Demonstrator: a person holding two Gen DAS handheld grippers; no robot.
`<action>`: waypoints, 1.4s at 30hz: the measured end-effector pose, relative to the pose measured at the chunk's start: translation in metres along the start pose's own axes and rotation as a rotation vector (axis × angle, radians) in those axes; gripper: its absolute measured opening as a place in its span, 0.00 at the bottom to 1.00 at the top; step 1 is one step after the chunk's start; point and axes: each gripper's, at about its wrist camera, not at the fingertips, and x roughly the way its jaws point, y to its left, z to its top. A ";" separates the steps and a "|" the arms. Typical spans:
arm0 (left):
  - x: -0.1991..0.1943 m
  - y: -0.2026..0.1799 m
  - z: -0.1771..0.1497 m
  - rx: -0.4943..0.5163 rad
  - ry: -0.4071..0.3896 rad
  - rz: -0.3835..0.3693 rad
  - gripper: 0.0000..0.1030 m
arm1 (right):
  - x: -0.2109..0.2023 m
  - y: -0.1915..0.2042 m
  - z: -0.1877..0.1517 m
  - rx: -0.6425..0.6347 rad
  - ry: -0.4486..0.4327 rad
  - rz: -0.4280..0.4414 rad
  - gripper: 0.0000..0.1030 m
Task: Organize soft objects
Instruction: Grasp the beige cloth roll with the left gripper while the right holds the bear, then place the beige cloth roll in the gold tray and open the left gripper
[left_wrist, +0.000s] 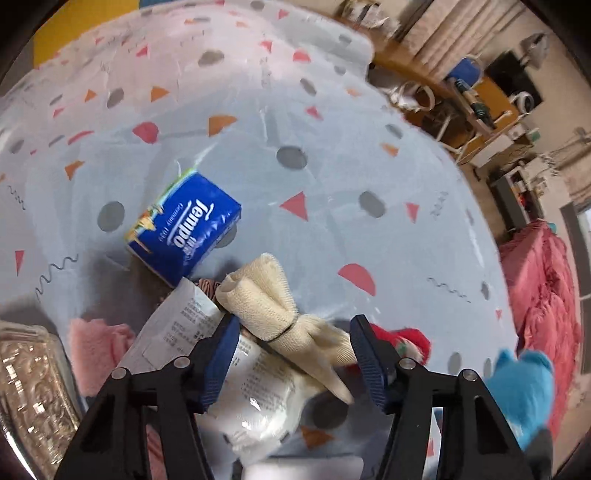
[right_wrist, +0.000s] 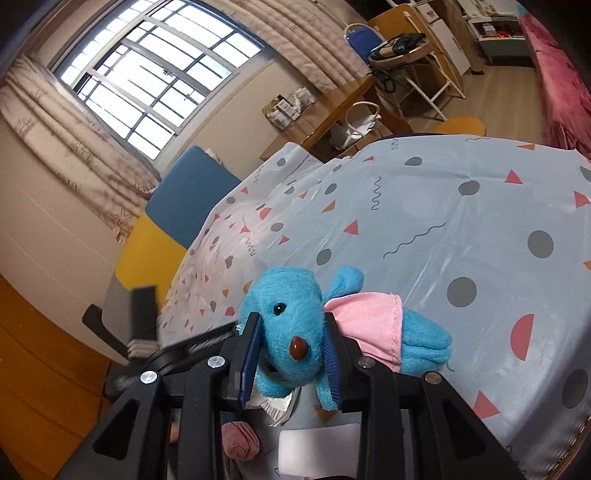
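Room: a lived-in room with a barred window, pale curtains, wooden desks and a pink bedspread off to one side.
Surface: a table under a light blue tablecloth printed with grey dots, red and orange shapes and squiggles.
Tissue pack: a blue Tempo tissue pack lies on the tablecloth, just beyond the cream cloth.
Cream cloth: a cream cloth bundle, cinched by a dark band, lies across a white printed packet.
Left gripper: the left gripper points down at the cream cloth; its jaws stand apart, with the cloth between them, not yet pinched.
Right gripper: the right gripper is clamped on the head of a blue plush toy in a pink dress, beside the cream cloth's pile.
Other soft things: a pink fuzzy cloth and a red plush piece flank the cream cloth.
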 end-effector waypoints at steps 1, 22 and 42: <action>0.003 -0.001 0.003 -0.006 0.002 0.005 0.61 | 0.001 0.000 0.000 -0.002 0.004 0.002 0.31; -0.061 -0.008 -0.019 0.232 -0.208 -0.041 0.25 | 0.012 0.014 -0.006 -0.092 0.039 -0.070 0.31; -0.207 0.127 -0.023 0.004 -0.419 0.090 0.25 | 0.027 0.036 -0.018 -0.249 0.095 -0.177 0.31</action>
